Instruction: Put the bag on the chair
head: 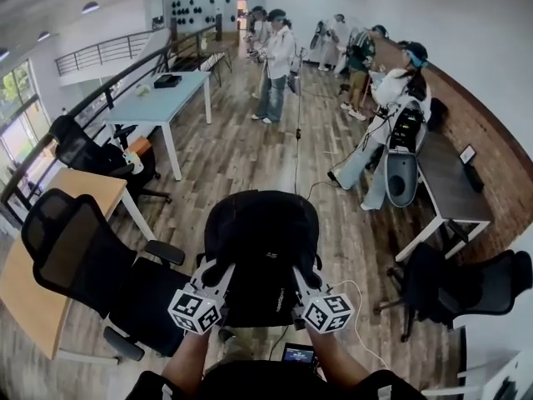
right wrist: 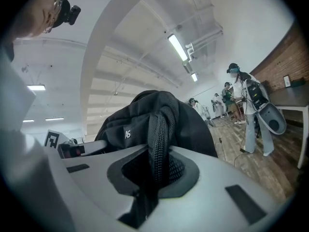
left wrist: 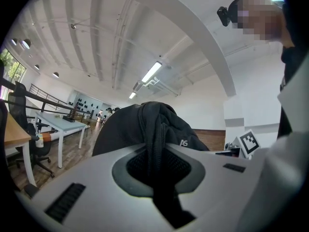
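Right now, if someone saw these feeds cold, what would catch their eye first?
The black bag fills the lower middle of the head view, held up with the left gripper and right gripper each clamped on a strap-like fold of it. Just left of it stands a black mesh chair with its seat bare. A group of people stands at the far end of the room.

From the head view, the bag (head: 260,244) hides the tips of the left claw (head: 210,280) and right claw (head: 306,280). Left of the bag, the wooden bench (head: 23,286) runs off the picture's edge.
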Action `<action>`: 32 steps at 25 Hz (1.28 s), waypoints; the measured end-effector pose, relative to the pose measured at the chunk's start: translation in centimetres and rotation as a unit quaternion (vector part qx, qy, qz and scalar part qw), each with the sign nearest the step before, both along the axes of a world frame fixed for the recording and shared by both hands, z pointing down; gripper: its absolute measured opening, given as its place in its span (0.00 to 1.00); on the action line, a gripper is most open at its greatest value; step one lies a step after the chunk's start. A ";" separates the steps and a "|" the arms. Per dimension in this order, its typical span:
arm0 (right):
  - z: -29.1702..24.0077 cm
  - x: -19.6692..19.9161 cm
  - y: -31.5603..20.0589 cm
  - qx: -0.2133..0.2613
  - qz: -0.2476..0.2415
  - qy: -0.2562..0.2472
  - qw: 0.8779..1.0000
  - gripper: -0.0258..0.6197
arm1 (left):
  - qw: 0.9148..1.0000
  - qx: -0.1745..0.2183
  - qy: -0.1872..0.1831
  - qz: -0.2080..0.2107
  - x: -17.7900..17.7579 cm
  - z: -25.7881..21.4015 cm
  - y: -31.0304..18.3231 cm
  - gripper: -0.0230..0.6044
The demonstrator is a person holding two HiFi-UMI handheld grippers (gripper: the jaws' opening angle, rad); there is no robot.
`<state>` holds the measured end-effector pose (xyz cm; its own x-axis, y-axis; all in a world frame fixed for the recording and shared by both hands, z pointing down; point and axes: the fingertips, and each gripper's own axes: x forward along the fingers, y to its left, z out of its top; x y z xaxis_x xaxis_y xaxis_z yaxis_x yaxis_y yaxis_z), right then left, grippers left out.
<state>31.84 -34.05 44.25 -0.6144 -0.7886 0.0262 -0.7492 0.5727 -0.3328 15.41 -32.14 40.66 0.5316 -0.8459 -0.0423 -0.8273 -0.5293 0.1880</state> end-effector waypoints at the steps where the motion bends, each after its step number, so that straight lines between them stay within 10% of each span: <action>1: 0.0 -0.9 -1.1 0.001 -0.007 0.001 1.000 0.10 | 1.000 0.001 0.001 -0.006 -1.0 0.0 -1.0 0.11; 20: -3.5 -25.4 -13.9 0.031 -0.201 -0.015 0.979 0.10 | 0.982 0.035 -0.005 -0.185 -23.2 -3.6 -7.4 0.11; 27: -4.5 -34.9 -12.6 0.025 -0.315 -0.026 0.948 0.10 | 0.954 0.036 -0.015 -0.297 -30.4 -4.7 -3.0 0.11; 32: -3.9 -41.1 -11.2 0.012 -0.411 -0.029 0.911 0.10 | 0.919 0.025 -0.026 -0.392 -34.0 -4.7 0.4 0.11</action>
